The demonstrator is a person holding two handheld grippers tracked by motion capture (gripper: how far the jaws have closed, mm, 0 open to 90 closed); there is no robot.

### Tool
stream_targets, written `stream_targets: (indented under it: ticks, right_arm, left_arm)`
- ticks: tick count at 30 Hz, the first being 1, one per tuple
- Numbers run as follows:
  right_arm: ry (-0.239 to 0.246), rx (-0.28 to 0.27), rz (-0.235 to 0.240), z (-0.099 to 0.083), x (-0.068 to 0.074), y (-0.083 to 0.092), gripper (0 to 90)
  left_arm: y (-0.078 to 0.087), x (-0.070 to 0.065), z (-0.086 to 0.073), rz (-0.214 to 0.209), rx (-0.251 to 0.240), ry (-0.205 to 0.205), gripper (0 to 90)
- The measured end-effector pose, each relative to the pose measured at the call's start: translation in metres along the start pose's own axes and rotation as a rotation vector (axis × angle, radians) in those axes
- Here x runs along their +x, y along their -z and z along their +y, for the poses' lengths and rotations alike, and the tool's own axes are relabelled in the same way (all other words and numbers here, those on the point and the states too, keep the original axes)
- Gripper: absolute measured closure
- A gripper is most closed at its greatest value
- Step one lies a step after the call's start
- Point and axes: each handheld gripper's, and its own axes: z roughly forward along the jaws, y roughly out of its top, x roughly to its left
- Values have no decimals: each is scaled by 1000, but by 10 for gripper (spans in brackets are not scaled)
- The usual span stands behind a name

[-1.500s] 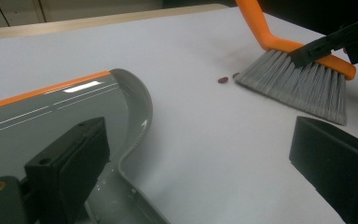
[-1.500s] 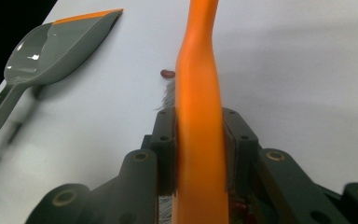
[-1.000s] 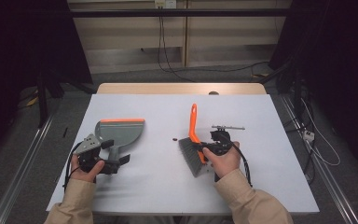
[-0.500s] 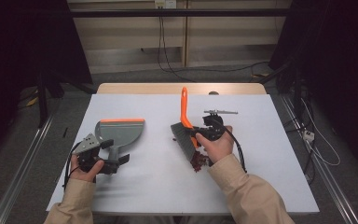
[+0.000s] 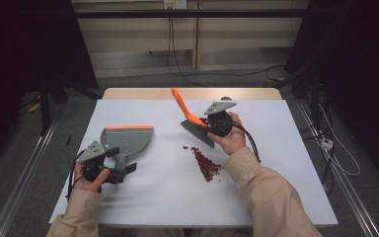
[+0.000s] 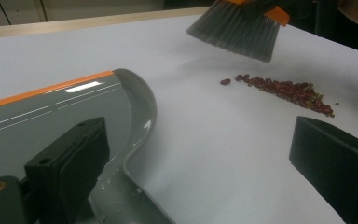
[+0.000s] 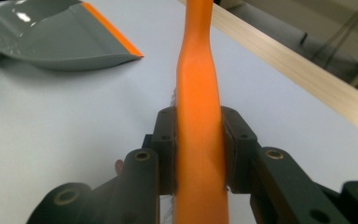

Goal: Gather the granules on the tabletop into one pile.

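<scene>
Here, the brush (image 5: 193,123) is held by its orange handle in the right gripper (image 5: 216,123) above the table (image 5: 286,163), beyond the beans (image 5: 206,164); the left gripper's (image 5: 109,167) fingers (image 6: 67,165) are spread wide at the dustpan (image 5: 127,140), near left.

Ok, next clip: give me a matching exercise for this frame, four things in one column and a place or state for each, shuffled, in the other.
Things:
1. grey plastic dustpan with orange lip
2. orange-handled brush with grey bristles
3. scattered red beans
4. left hand-held gripper

Places or states:
A. clamped by its handle in the right hand-held gripper, bristles raised off the table
B. loose in a streak on the white table
C. flat on the table, lip pointing away from the person
D. jaws apart at the dustpan's handle

Pairs: 1-C, 2-A, 3-B, 4-D
</scene>
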Motion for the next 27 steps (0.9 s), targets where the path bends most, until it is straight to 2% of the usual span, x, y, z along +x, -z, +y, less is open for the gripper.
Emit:
stream_targets:
  ticks: [4,8,10,11,15,22,27]
  right_arm:
    - [139,4,35,-1,0,-14,712]
    - [308,26,81,-1,7,-26,712]
    - [344,19,112,-2,12,-30,713]
    - [382,21,133,-2,14,-31,713]
    - [481,44,190,-2,23,-29,716]
    - [559,78,269,-9,30,-14,718]
    - [562,90,297,-15,32,-1,717]
  left_arm:
    - [0,0,0,1,4,2,47]
    - [-1,1,-1,0,7,2,47]
    - [-1,1,-1,1,7,1,47]
    - [-1,1,-1,2,8,2,47]
    - [0,1,-1,3,6,2,47]
    - [0,1,-1,5,9,1,47]
    - [0,1,-1,8,12,-3,47]
